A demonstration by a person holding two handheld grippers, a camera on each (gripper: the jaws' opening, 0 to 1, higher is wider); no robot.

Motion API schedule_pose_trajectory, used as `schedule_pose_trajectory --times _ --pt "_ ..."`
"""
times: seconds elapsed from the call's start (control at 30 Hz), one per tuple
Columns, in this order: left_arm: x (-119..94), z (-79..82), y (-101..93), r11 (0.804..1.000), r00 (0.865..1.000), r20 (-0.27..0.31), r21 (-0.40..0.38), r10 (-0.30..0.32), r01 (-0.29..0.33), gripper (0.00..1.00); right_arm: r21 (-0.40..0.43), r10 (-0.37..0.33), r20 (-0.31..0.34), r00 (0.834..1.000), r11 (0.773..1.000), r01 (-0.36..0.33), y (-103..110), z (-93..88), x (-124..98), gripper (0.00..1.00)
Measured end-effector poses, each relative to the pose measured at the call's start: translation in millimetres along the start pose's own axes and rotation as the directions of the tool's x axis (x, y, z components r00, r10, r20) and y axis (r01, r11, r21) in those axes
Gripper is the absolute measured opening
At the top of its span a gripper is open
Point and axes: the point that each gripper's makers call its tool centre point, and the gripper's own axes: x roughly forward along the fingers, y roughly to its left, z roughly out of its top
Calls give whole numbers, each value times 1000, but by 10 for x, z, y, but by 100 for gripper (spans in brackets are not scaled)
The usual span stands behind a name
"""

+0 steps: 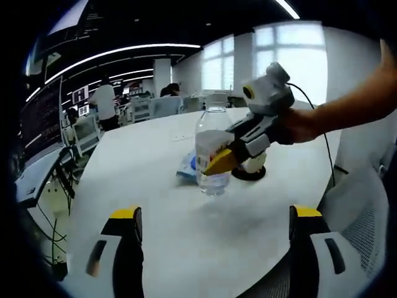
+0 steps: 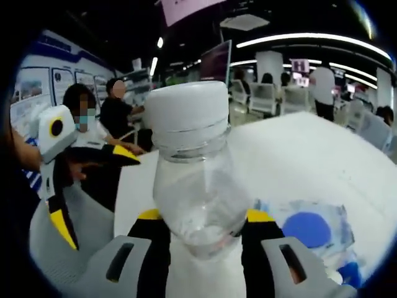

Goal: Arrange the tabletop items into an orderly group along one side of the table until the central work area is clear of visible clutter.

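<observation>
**Bottle gripped by right gripper on white table**

Clear plastic water bottle w/ white screw cap [image 2: 192, 180] stands upright on the round white table [image 1: 186, 242], roughly mid-surface, set toward the far-right edge in left gripper view. Bottle looks near empty; white label band around its middle.

Right gripper [image 2: 200, 231]: black jaws w/ yellow tips closed on the bottle's lower body, one jaw each side, pads touching the plastic. Left gripper view confirms: right gripper comes in from the right, held by a person's hand [image 1: 298, 124], yellow tip against the label.

Left gripper [image 1: 214, 217]: jaws spread wide, nothing between them, above the table's near edge, well apart from the bottle.

Adjacent items: flat blue-and-white plastic packet [image 2: 313, 233] lying on the table just beside/behind the bottle base. Small round black-based object [image 1: 251, 169] just behind the bottle; partly hidden by the gripper, type cannot be told.

Surroundings: grey mesh chair back [image 1: 363, 223] at the table's right edge. Office w/ desks, ceiling strip lights, several people in the background.
</observation>
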Motion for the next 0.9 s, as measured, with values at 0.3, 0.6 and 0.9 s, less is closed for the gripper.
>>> schedule_pose_trajectory --times 0.3,0.6,0.9 --pt "-51 -6 -33 1000 1000 -3 8 2 -2 100 -11 -13 16 1000 1000 13 -305 461 353 41" --pt "-95 61 -31 1000 1000 25 -3 8 -7 100 -28 -19 9 1000 999 20 -547 808 762 41" --pt "-96 51 -10 1000 999 27 0 23 -23 100 -23 -31 17 999 999 31 -814 1030 1211 41"
